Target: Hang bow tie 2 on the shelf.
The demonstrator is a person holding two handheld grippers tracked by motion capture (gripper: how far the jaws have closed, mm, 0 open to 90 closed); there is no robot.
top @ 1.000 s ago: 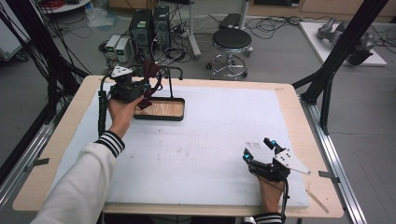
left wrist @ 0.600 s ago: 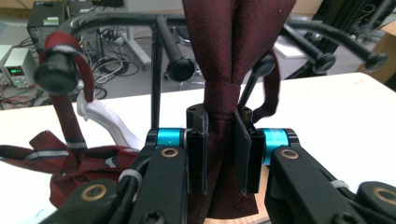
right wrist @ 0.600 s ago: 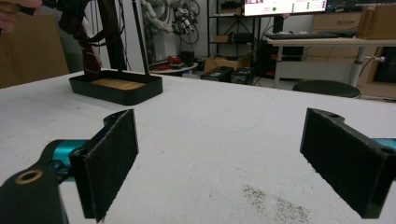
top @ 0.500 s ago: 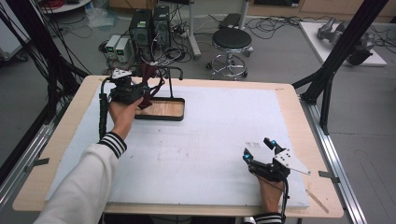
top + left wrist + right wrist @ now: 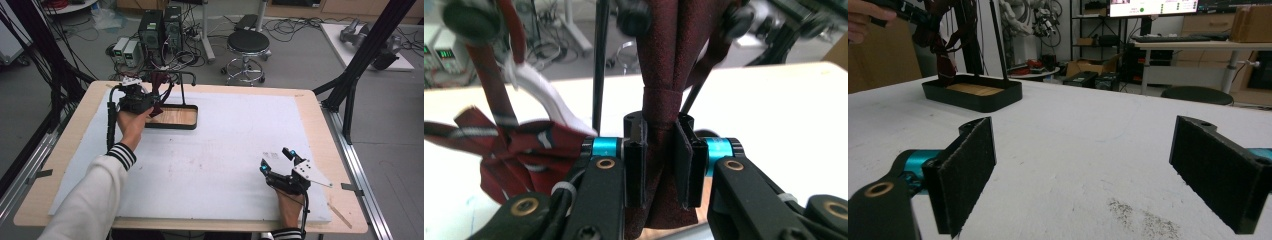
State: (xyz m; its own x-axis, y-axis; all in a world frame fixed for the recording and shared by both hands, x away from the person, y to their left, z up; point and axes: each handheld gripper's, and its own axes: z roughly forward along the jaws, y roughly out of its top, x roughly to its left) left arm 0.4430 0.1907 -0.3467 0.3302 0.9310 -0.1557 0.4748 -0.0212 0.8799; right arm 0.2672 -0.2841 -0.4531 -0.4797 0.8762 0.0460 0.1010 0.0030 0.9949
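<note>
Left gripper (image 5: pixel 659 170): jaws closed tight on a folded dark maroon necktie (image 5: pixel 663 75), the pads pressing its hanging strip from both sides. The tie drops from the top bar of a black rack (image 5: pixel 182 85) that rises out of a black tray with a wooden floor (image 5: pixel 172 117), at the far left of the bench (image 5: pixel 310 100). In the high view this gripper (image 5: pixel 150 102) sits at the tray's left end, held in a hand with a white sleeve and striped cuff.

Second necktie (image 5: pixel 519 150): dark red with pale stripes, bunched in a heap to the left of the gripped one in the left gripper view, just beside it.

Right gripper (image 5: pixel 277 161): jaws wide apart, nothing between the pads; it rests low on the white mat at the near right of the bench, well apart from the tray. Its own view shows both pads (image 5: pixel 965 170) standing over bare mat.

Change against the earlier frames: none to speak of; the left gripper stays clamped at the rack, the right one stays put.

Writing: none legible; the far monitor's text in the right gripper view is too small to read.
</note>
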